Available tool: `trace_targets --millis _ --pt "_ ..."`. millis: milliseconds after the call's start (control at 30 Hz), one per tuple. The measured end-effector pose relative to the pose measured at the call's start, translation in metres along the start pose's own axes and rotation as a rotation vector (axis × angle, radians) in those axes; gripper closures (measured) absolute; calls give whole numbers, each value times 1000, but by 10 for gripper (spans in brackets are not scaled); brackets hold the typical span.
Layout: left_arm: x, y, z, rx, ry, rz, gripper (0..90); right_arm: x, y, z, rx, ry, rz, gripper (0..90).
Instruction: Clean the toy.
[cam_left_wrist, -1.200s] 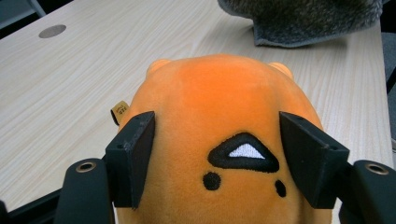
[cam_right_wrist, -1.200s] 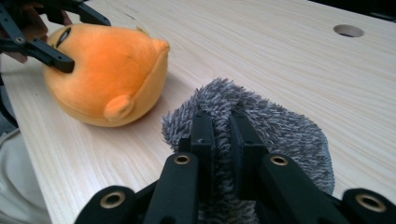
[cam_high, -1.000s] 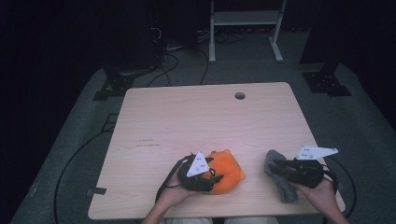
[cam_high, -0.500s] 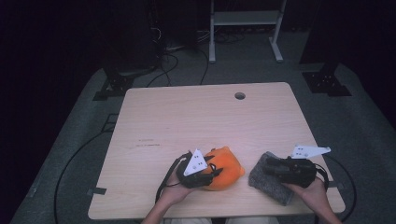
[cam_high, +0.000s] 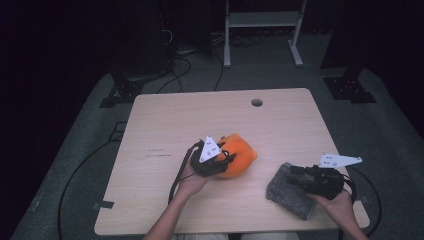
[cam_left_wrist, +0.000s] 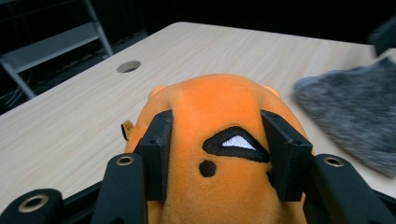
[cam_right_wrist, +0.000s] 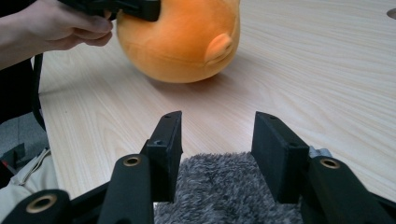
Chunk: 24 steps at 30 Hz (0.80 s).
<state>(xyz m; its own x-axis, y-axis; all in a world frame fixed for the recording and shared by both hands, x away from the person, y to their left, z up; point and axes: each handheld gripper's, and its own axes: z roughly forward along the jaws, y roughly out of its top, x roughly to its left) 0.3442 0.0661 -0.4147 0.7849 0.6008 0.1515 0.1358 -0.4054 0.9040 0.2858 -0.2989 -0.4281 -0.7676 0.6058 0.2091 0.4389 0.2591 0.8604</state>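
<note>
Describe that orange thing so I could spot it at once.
On the pale wooden table, near its front edge, sits a round orange plush toy, clamped in the left tongs. The flat grey fuzzy cloth to its right is dull; only the plush is bright and ball-shaped.

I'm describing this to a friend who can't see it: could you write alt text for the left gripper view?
Two black jaws of the left gripper squeeze an orange plush toy with a stitched black-and-white eye, seen close up. It rests on a pale wooden table; a grey fuzzy cloth lies to the right and a round hole sits farther back.
</note>
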Motion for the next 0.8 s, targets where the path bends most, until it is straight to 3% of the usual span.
trace_targets --millis 67,200,333,433,600,800 --pt "5 0 4 0 16 1 487 -2 0 -1 -4 -6 3 509" --pt "14 -3 10 0 24 -37 476 -5 0 -1 -9 -12 11 498" --pt "19 -10 16 40 10 -63 444 -7 0 -2 -15 -12 16 487" --pt "19 -10 16 28 -2 -89 385 -7 0 -1 -16 -13 16 483" --pt "20 -7 7 34 -1 -106 237 -6 0 -2 -18 -18 13 473" --pt "16 -3 -5 27 -14 -102 175 -6 -1 -1 -13 -22 11 465"
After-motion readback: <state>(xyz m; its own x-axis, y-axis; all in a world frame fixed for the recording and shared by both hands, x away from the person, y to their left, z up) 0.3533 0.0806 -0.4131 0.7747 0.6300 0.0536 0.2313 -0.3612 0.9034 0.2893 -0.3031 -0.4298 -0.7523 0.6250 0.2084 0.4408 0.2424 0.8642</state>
